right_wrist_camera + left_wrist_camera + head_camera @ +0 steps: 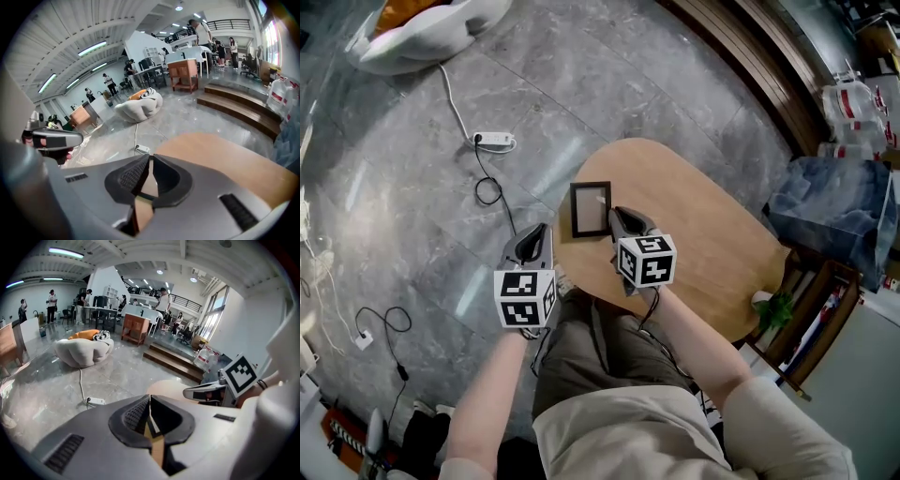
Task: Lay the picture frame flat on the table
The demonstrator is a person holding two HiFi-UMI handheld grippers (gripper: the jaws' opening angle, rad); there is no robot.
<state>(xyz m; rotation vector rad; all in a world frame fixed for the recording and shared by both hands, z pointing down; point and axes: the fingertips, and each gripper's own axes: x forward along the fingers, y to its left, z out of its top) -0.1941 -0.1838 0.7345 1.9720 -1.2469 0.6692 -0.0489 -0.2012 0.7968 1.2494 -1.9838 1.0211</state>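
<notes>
A black picture frame (591, 209) shows its whole face to the head view and appears to lie flat near the left edge of the oval wooden table (703, 234). My right gripper (620, 216) is just right of the frame's lower corner, over the table, jaws closed on nothing. My left gripper (534, 232) hovers off the table's left edge above the floor, a little left of the frame, also closed and empty. In the left gripper view the jaws (150, 400) meet at their tips, as they do in the right gripper view (150, 158). Neither gripper view shows the frame clearly.
A white power strip (494, 141) with black cables lies on the grey floor at left. Farther back is a white beanbag seat (431, 33). A blue bag (834, 202) and a wooden rack (811, 323) crowd the table's right side. People stand far off (51, 303).
</notes>
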